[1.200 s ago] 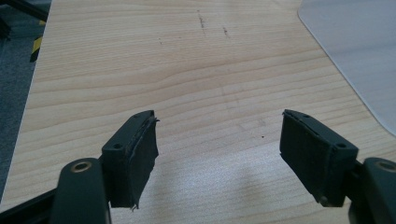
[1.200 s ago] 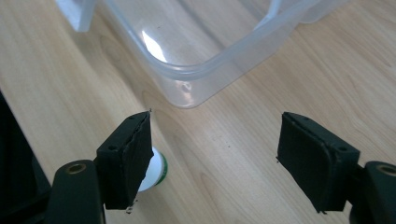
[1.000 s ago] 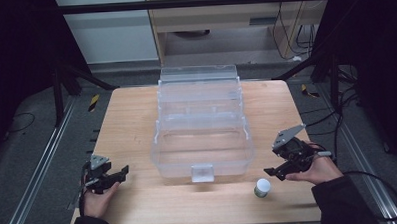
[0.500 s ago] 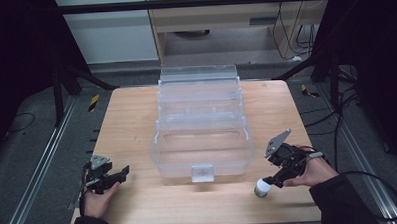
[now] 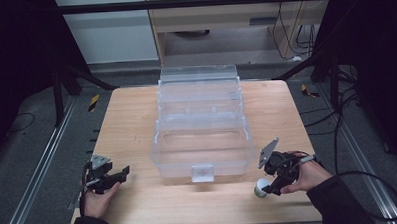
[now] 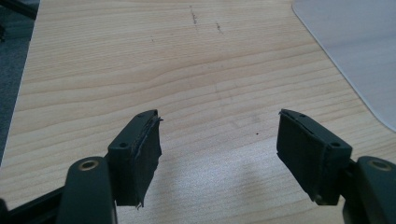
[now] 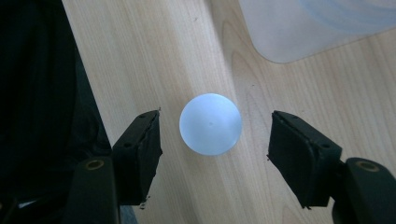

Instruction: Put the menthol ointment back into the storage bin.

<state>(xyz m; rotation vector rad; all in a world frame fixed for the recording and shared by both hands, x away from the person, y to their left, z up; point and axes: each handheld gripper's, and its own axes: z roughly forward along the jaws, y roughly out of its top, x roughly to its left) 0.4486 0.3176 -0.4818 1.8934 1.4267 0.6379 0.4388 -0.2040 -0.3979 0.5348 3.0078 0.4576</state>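
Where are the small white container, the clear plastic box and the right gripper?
small white container [image 7: 210,123], right gripper view, middle of its round top.
clear plastic box [image 5: 203,164], high view, front wall.
right gripper [image 7: 215,140], right gripper view, midway between its fingertips.

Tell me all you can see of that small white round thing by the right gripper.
The small white cap-like piece looks round, matte and translucent white, like frosted plastic, with a smooth top. It sits on the wooden table near the front edge, apart from the clear plastic box. The right gripper straddles it; its jaws have just been closing, pads not yet touching.
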